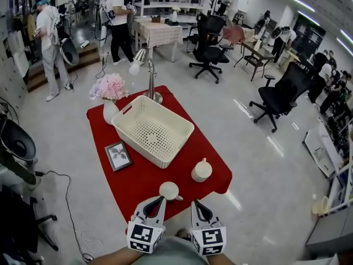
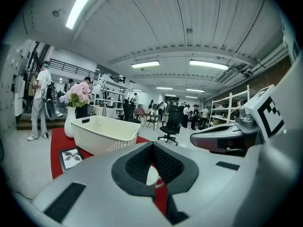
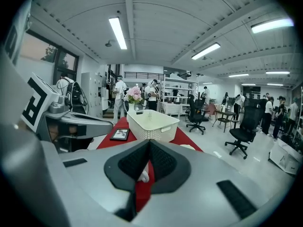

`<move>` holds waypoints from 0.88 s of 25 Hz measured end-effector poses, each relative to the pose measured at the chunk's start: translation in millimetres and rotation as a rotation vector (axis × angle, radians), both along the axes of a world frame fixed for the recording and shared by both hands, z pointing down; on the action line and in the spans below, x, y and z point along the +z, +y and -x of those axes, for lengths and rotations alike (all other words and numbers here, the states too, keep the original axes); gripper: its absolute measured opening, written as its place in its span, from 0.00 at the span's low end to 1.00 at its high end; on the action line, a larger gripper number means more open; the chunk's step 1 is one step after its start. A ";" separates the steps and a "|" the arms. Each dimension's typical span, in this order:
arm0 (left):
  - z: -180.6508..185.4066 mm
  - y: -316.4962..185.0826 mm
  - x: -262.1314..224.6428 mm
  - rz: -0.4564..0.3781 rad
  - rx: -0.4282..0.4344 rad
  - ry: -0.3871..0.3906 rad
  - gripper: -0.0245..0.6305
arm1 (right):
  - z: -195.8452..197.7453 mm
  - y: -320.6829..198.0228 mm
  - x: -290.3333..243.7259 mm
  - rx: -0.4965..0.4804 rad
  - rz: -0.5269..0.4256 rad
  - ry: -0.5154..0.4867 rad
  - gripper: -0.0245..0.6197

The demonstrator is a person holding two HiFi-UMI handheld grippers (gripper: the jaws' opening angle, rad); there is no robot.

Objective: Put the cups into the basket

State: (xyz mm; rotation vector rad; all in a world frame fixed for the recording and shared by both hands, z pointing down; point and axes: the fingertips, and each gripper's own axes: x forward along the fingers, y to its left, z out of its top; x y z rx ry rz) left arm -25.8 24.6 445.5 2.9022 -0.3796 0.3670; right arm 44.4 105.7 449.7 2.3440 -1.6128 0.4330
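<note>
A cream perforated basket (image 1: 128, 125) (image 2: 102, 135) (image 3: 152, 125) stands in the middle of the red-clothed table (image 1: 143, 175). Two cream cups sit in front of it: a handled cup (image 1: 169, 190) near the front edge and a second cup (image 1: 201, 170) (image 3: 188, 147) to its right. My left gripper (image 1: 158, 201) (image 2: 151, 145) is shut and empty, just short of the handled cup, which shows beyond its jaws (image 2: 152, 175). My right gripper (image 1: 196, 204) (image 3: 149, 143) is shut and empty, beside the left one, with a bit of that cup (image 3: 143, 176) showing beyond it.
A white vase of pink flowers (image 1: 110, 101), a small picture frame (image 1: 118, 155) and a metal desk lamp (image 1: 150, 76) stand on the table left of and behind the basket. Black office chairs (image 1: 278, 95) and several people stand around the room.
</note>
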 end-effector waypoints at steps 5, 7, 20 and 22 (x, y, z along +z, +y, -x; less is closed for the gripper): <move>-3.7 -9.7 2.1 0.006 -0.068 -0.009 0.04 | -9.8 -12.3 2.9 -0.061 0.001 -0.002 0.05; -8.5 -11.3 4.2 0.010 -0.106 -0.015 0.04 | -17.9 -16.0 5.8 -0.096 0.003 -0.008 0.05; -15.2 -40.3 0.4 0.023 -0.385 -0.048 0.04 | -46.6 -62.1 14.0 -0.364 0.026 -0.054 0.06; -18.9 -36.7 1.4 0.025 -0.416 -0.054 0.04 | -49.1 -62.9 18.2 -0.408 0.038 -0.057 0.06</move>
